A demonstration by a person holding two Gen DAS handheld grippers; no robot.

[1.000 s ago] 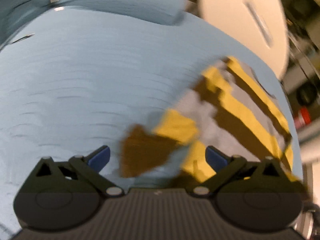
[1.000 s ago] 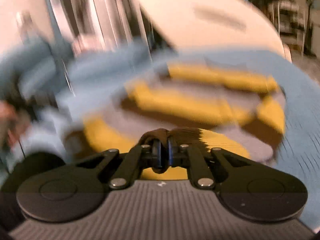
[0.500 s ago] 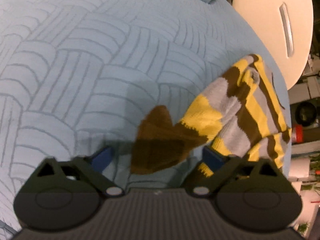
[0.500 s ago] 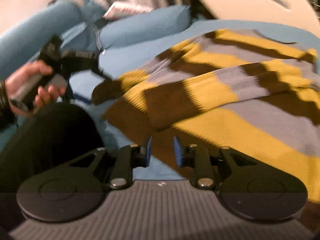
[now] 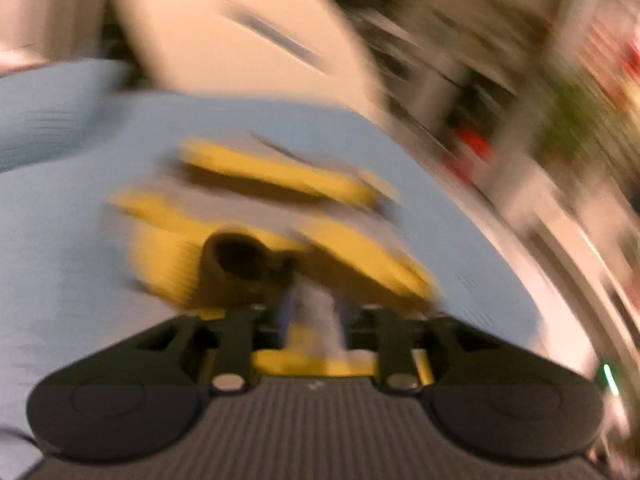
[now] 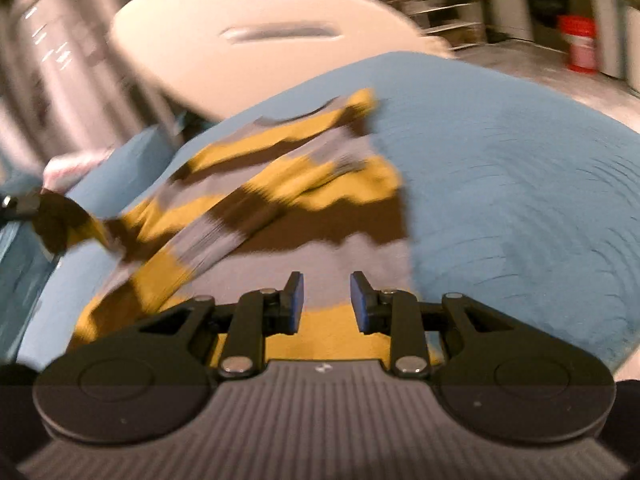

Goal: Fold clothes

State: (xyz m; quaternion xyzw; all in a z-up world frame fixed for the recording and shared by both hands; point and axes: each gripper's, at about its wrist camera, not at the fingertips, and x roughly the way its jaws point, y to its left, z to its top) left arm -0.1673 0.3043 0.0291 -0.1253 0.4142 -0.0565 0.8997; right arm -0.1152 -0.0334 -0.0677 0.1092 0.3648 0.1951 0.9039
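1. Light-blue quilted bedspread (image 6: 500, 184): it fills your working surface.
2. Round cream tabletop with a slot (image 6: 256, 36): beyond the bed edge.
3. Yellow, brown and grey striped knit sweater (image 6: 312, 216): lies on the bedspread, 1 sleeve pulled leftward.
4. Your left gripper (image 5: 312, 320): clenched on sweater fabric, blurred.
5. Your right gripper (image 6: 326, 300): released, over the hem.
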